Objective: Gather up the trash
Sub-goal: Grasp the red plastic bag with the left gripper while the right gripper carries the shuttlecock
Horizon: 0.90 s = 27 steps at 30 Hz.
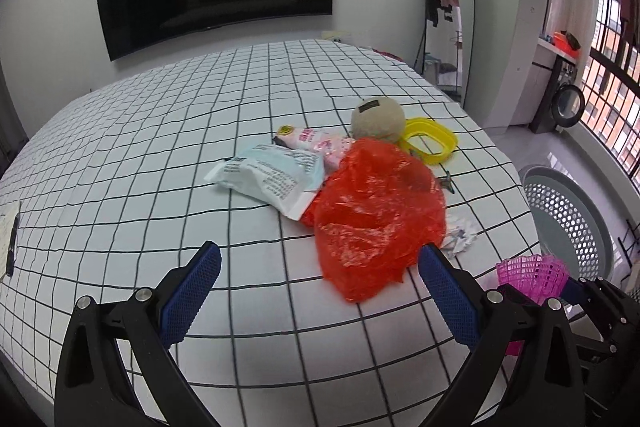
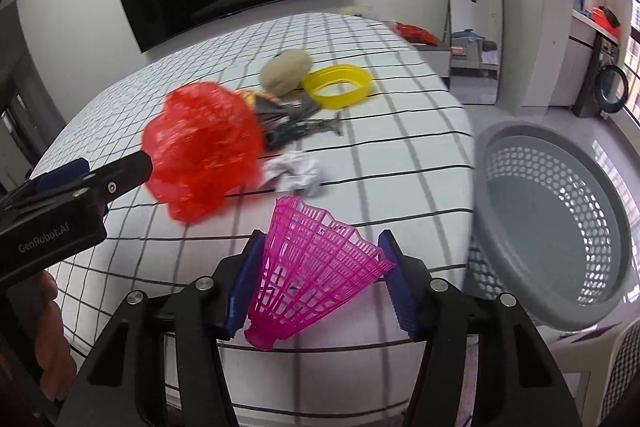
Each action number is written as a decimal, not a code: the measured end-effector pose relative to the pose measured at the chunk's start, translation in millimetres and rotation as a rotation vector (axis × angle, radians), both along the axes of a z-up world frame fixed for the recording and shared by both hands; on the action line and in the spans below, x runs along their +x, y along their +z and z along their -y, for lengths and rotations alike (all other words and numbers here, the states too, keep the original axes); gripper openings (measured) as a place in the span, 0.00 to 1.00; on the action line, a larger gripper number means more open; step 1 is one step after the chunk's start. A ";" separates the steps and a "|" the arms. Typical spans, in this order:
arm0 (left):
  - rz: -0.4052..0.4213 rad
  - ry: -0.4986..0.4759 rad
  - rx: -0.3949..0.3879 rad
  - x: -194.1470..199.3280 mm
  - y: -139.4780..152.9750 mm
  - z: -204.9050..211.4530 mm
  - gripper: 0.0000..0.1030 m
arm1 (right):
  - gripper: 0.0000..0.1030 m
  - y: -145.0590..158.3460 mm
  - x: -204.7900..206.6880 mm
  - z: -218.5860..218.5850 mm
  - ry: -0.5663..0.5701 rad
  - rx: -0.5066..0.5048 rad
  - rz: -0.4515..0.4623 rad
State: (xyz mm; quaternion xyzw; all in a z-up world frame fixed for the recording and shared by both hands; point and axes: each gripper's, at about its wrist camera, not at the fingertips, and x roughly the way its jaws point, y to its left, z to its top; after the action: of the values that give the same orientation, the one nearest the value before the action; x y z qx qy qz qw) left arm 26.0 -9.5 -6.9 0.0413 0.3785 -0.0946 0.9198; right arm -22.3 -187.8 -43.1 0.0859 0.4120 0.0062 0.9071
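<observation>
While the pink shuttlecock (image 2: 310,275) sits clamped between the right gripper (image 2: 320,283) pads, low centre of the right wrist view, the trash pile lies beyond it on the bed.

Left gripper (image 1: 320,291) jaws stand apart, nothing between them; red plastic bag (image 1: 376,211), white wrappers (image 1: 268,175) and crumpled paper (image 2: 294,173) mid-frame on the checked sheet (image 1: 160,147). Grey perforated basket (image 2: 552,227) at right edge.
</observation>
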 end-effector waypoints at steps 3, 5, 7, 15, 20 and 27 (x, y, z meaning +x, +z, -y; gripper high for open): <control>-0.013 -0.014 0.002 8.1 -4.0 15.6 0.94 | 0.54 1.7 -4.5 17.6 -0.030 0.008 0.001; -0.023 -0.012 0.003 13.7 -7.4 23.8 0.94 | 0.54 3.3 -8.3 28.6 -0.046 0.014 0.005; -0.036 -0.006 0.012 19.2 -11.7 29.7 0.94 | 0.54 3.5 -10.0 35.6 -0.058 0.022 0.009; -0.040 0.011 0.050 31.1 -24.7 44.7 0.94 | 0.54 1.4 -14.1 52.5 -0.083 0.050 0.010; -0.063 -0.013 0.045 33.2 -27.3 46.1 0.80 | 0.54 -3.2 -15.5 57.7 -0.097 0.062 0.004; -0.072 -0.024 0.027 29.5 -25.3 43.3 0.42 | 0.54 -3.4 -17.7 59.6 -0.103 0.067 0.004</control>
State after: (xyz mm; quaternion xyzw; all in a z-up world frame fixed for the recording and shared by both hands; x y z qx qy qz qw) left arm 55.5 -52.8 -32.2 0.0548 0.4119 -0.1020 0.9038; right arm -40.0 -247.4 -46.5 0.1374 0.4048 -0.0263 0.9036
